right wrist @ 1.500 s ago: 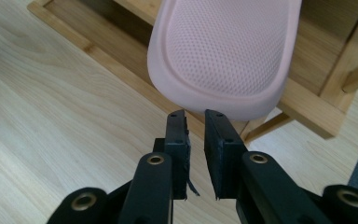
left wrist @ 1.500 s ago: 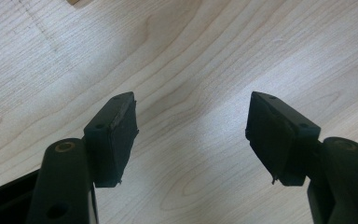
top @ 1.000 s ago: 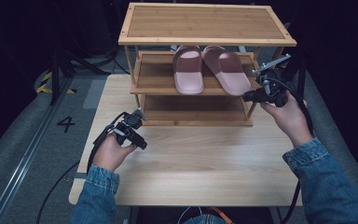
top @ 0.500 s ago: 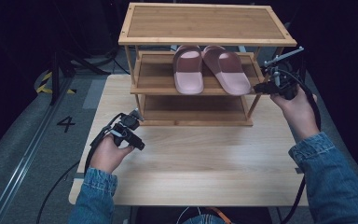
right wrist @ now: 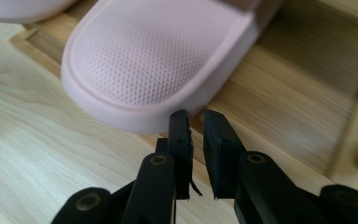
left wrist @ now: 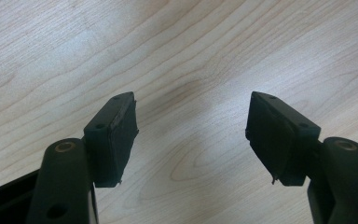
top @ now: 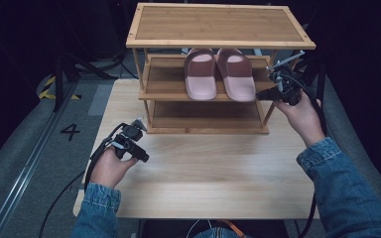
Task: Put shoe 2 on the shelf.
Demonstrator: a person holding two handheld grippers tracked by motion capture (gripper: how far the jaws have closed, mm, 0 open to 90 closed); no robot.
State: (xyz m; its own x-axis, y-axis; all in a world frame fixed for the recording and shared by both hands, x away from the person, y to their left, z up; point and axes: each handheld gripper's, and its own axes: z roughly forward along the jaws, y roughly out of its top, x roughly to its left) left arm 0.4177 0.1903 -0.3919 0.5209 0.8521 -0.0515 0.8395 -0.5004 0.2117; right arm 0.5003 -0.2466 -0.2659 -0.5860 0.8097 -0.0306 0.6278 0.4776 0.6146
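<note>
Right gripper view puts us at the heel of the right pink slipper (right wrist: 158, 65): right claw (right wrist: 196, 122) nearly closed, empty. Both slippers (top: 201, 73) sit on the rack's (top: 149, 89) middle shelf. Left claw (left wrist: 191, 116) gapes over the bench's (top: 218, 168) left edge.

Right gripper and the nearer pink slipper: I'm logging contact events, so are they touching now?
Cannot tell. In the right gripper view, the right gripper has its jaws nearly closed with nothing between them, their tips overlapping the pink slipper's edge, but neither contact nor gap shows plainly.
</note>
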